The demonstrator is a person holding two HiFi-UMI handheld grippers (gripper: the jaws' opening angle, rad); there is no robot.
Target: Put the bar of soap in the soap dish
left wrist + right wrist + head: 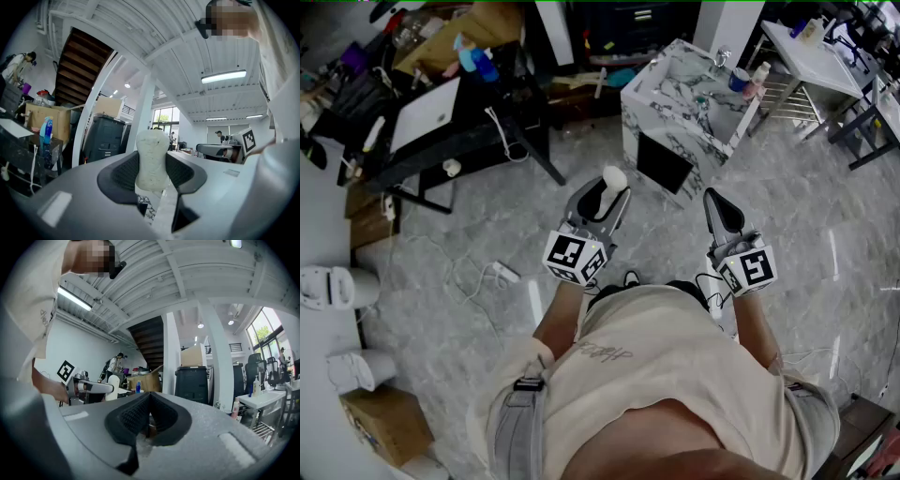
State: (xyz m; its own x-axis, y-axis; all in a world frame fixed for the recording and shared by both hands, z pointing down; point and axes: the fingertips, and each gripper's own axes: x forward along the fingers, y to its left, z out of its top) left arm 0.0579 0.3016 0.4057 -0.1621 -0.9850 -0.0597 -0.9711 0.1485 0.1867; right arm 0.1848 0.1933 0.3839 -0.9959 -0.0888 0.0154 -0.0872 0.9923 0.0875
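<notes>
My left gripper (pixel 605 199) clamps the bar of soap (pixel 151 159), carried level over the floor (pixel 487 309); my right gripper (pixel 149 416) is closed, empty. This is the carry: next I must reach the marble washstand (pixel 670 103), where the soap dish probably sits

Am standing in an open workshop hall, part lab and part office, not a home. A grey marble-look floor (pixel 487 328) is running throughout, with loose cables (pixel 467 277) lying on it. A marble-patterned sink unit (pixel 675 141) is standing free out on the floor. A black table (pixel 478 141) is carrying a laptop (pixel 427 112) and clutter. Overhead, a ribbed metal ceiling (pixel 140 28) with a strip light (pixel 224 76) is showing. A staircase (pixel 79 70) is rising beside a cardboard box (pixel 47 119), and a person (pixel 18 65) is working nearby.
</notes>
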